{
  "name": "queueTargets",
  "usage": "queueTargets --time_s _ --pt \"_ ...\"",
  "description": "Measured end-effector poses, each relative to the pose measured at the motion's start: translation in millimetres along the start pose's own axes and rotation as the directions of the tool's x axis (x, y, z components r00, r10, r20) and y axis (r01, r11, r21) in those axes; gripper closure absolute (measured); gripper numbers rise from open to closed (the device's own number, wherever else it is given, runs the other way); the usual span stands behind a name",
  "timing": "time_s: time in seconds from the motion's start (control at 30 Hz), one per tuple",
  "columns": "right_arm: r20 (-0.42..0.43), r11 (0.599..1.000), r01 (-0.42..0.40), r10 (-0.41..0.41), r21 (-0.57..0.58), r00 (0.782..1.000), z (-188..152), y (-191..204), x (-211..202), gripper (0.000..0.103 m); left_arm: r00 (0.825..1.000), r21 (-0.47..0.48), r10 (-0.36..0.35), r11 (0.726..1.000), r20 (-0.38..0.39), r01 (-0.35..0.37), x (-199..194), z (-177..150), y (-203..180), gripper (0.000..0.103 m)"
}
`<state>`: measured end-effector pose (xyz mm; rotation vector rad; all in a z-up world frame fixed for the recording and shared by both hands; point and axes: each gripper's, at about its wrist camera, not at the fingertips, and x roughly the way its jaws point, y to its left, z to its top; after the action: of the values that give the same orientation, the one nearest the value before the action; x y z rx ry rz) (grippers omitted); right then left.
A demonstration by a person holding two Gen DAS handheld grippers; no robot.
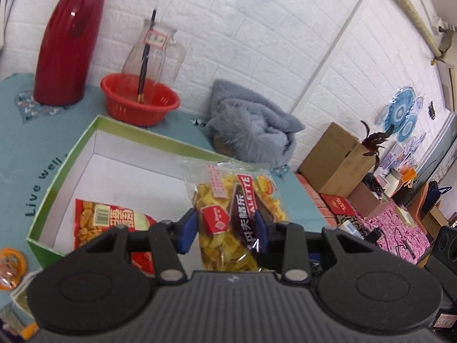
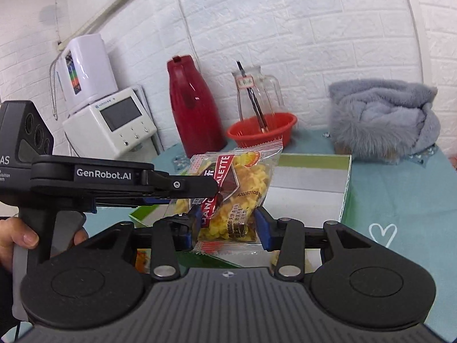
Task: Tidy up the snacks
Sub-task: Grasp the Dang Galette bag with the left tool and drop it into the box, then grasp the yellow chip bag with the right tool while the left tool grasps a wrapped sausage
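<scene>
Both tongs are clenched on one clear, crinkly snack packet (image 1: 228, 208) of yellow chips with a dark red "ALETTE" band across it. The left gripper (image 1: 225, 228) pinches it between blue pads on either side, the packet standing upright above the open box. In the right wrist view the right gripper (image 2: 227, 224) squeezes the lower part of the same packet (image 2: 240, 188), while the left gripper's black arm reaches in from nine o'clock and bites the upper left corner. A hand (image 2: 20, 240) wraps that tool's grip at the left edge; only the fingers show.

The box (image 1: 68, 154) is shallow cardboard, green outside and white inside, lying on a teal tablecloth (image 1: 17, 148) printed "Live well". Inside it, at about seven o'clock, lies a glossy red snack bag (image 1: 94, 220) with a barcode label; its lower end is hidden behind the gripper body.

Past the box at eleven o'clock stands a tall, smooth red thermos flask (image 1: 65, 45), its top cut off by the frame. Beside it sits a red slotted plastic basket (image 1: 140, 100) holding a clear glass pitcher (image 1: 154, 51) with dark sticks in it. A rumpled grey fluffy blanket (image 1: 251, 125) is heaped at the table's far edge. At the lower left edge, an orange round packet (image 1: 11, 268) is too blurred to read.
</scene>
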<state>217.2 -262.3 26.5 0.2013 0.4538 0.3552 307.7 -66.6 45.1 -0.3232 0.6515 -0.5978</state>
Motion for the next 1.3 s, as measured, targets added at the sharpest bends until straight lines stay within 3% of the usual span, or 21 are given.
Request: queueTargets --time_s 0.17,0.23,0.27,0.3,0.33,0.37,0.4,0.6,0.77,1.0,1.13,1.2,1.3 --pt "-0.029 0.997 -0.015 0.017 0.072 0.999 -1 -19 24 0.031 0.999 0.007 0.02 1.0 -0.027 -0.02 27 6 13 0.069" --pt "-0.031 0.996 -0.014 0.017 0.082 0.999 0 -23 30 0.031 0.999 0.005 0.019 1.0 -0.031 -0.018 32 9 15 0.076" --pt "-0.034 0.997 -0.007 0.009 0.074 0.999 0 -22 32 0.028 0.999 0.007 0.023 1.0 -0.028 -0.023 32 10 16 0.069" --pt "-0.028 0.998 0.004 -0.002 0.063 1.0 0 -21 33 0.026 0.999 0.008 0.032 0.999 -0.016 -0.032 31 10 17 0.039" --pt "-0.013 0.999 0.014 -0.014 0.044 1.0 0 -19 32 0.021 0.999 0.013 0.043 0.999 0.015 -0.043 27 10 17 0.029" --pt "0.002 1.0 0.018 -0.018 0.024 1.0 0 -18 31 0.006 0.997 0.031 0.059 0.998 0.058 -0.061 22 9 16 0.018" --pt "0.014 1.0 0.028 -0.028 0.013 1.0 1 -18 29 0.0 0.993 0.056 0.074 0.995 0.089 -0.079 18 9 14 0.015" --pt "0.037 0.997 0.075 -0.074 -0.019 0.997 0 -13 22 0.0 0.978 0.103 0.183 0.976 0.104 -0.193 2 10 9 0.014" --pt "0.037 0.996 0.08 -0.079 -0.027 0.996 -3 -4 7 0.0 0.963 0.154 0.225 0.957 0.152 -0.248 -24 3 0 0.014" --pt "0.081 0.995 0.092 -0.089 -0.041 0.993 -4 18 -36 0.0 0.934 0.23 0.27 0.918 0.232 -0.323 -74 -14 -31 0.014" --pt "0.085 0.995 0.096 -0.093 -0.031 0.992 -8 27 -61 0.0 0.91 0.248 0.326 0.887 0.256 -0.388 -97 -31 -48 0.013" --pt "0.09 0.996 0.09 -0.088 -0.027 0.992 -13 30 -75 0.0 0.908 0.243 0.326 0.889 0.262 -0.389 -111 -44 -50 0.013" --pt "0.096 0.994 0.101 -0.097 -0.041 0.991 -24 35 -94 0.0 0.924 0.237 0.311 0.902 0.223 -0.361 -125 -69 -48 0.013"
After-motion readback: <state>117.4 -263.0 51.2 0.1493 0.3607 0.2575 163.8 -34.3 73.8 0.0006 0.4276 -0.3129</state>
